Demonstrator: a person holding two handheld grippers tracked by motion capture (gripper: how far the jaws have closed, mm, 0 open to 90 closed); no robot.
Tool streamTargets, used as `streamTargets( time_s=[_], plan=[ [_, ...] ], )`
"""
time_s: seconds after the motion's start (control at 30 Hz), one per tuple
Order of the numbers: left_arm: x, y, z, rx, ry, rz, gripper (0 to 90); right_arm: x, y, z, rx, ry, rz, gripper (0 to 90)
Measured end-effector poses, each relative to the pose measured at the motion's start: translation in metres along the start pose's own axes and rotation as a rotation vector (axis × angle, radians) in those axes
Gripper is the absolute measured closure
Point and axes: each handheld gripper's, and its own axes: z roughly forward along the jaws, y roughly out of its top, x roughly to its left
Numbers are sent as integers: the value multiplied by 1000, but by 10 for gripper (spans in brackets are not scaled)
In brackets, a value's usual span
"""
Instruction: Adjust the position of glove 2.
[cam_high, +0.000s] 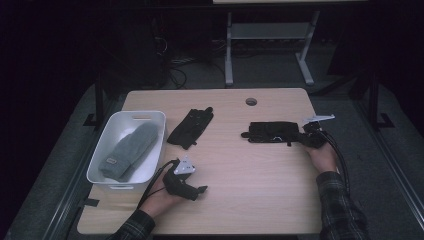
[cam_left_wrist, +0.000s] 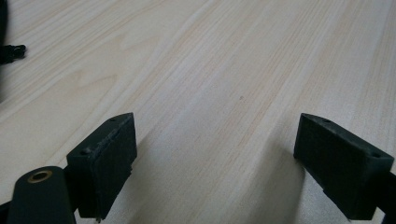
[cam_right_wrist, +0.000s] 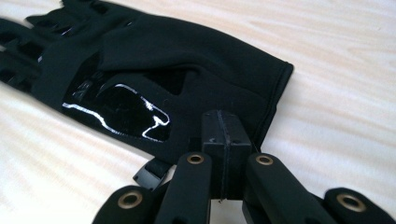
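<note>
Heads up: your right tool (cam_right_wrist: 223, 140) is clenched on the cuff edge of the black glove (cam_high: 272, 132), which lies flat on the tabletop (cam_high: 240, 165) at right. Thin pinch, so it could slip free. Left tool (cam_left_wrist: 217, 158) hangs released.

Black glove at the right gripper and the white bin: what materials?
Black glove: matte knit or stretch fabric, apparently, with a stitched cuff hem; its palm patch glints, so likely glossy rubber or vinyl. White bin: smooth moulded plastic by the look, with rounded rim and handle slot.
</note>
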Motion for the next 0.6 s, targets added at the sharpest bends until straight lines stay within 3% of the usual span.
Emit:
streamTargets(
  time_s=[0.23, 0.5, 0.6],
  plan=[
    [0, 0, 0, 1, 0, 0, 123, 13, -11, -14, 35, 51, -26, 899],
    [0, 0, 0, 2, 4, 2, 123, 40, -23, -30, 87, 64, -133, 899],
    [0, 0, 0, 1, 1, -1, 123, 47, -27, -35, 103, 86, -148, 898]
  ],
)
